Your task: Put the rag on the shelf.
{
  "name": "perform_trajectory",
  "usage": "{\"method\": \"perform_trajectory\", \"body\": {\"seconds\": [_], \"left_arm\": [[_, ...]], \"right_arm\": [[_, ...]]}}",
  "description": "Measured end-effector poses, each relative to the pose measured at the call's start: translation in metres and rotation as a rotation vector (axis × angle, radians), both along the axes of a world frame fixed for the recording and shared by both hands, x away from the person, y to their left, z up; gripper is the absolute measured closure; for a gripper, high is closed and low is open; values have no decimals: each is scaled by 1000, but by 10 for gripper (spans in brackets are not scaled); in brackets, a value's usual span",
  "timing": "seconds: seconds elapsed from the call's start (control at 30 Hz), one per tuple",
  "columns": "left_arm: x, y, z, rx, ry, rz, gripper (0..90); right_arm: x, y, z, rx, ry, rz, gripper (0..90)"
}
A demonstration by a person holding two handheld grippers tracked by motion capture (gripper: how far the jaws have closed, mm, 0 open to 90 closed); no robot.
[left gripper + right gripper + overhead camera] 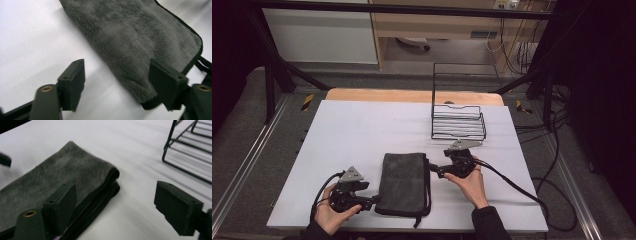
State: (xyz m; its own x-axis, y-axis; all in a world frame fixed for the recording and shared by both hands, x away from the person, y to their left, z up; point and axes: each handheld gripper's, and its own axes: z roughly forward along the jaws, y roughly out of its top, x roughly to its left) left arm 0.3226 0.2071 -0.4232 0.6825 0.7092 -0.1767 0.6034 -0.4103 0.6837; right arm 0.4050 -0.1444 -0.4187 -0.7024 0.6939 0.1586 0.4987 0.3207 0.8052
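currently lying lengthwise up the lower-centre frame, the folded grey towel (404,183) is sitting between the left gripper (371,200) and right gripper (435,169), both with jaws apart and empty.

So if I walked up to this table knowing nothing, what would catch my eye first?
Probably the folded dark grey towel lying near the front of the white table, flanked by two hand-held tools: the left gripper at its near left corner and the right gripper at its far right corner, both with jaws open. Next, the black wire basket standing farther back on the right.
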Motion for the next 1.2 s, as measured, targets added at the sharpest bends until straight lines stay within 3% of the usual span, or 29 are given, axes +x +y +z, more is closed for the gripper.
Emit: {"method": "perform_trajectory", "body": {"seconds": [0.17, 0.47, 0.63, 0.83, 1.03, 1.2], "left_arm": [[12, 2, -1, -7, 0, -16, 183], [44, 4, 4, -16, -3, 2, 72], [60, -2, 7, -20, -26, 21, 74], [79, -9, 9, 22, -80, 68, 110], [98, -11, 4, -12, -61, 114, 157], [109, -17, -3, 10, -47, 137, 175]], "right_arm": [[-9, -12, -10, 4, 25, 0, 79], [-21, -29, -19, 25, 43, -5, 49], [-27, -38, -20, 26, 35, -30, 36], [-30, -42, -19, 34, 26, -33, 31], [-31, -42, -20, 22, 28, -35, 31], [-31, -42, -21, 20, 28, -38, 31]]}}
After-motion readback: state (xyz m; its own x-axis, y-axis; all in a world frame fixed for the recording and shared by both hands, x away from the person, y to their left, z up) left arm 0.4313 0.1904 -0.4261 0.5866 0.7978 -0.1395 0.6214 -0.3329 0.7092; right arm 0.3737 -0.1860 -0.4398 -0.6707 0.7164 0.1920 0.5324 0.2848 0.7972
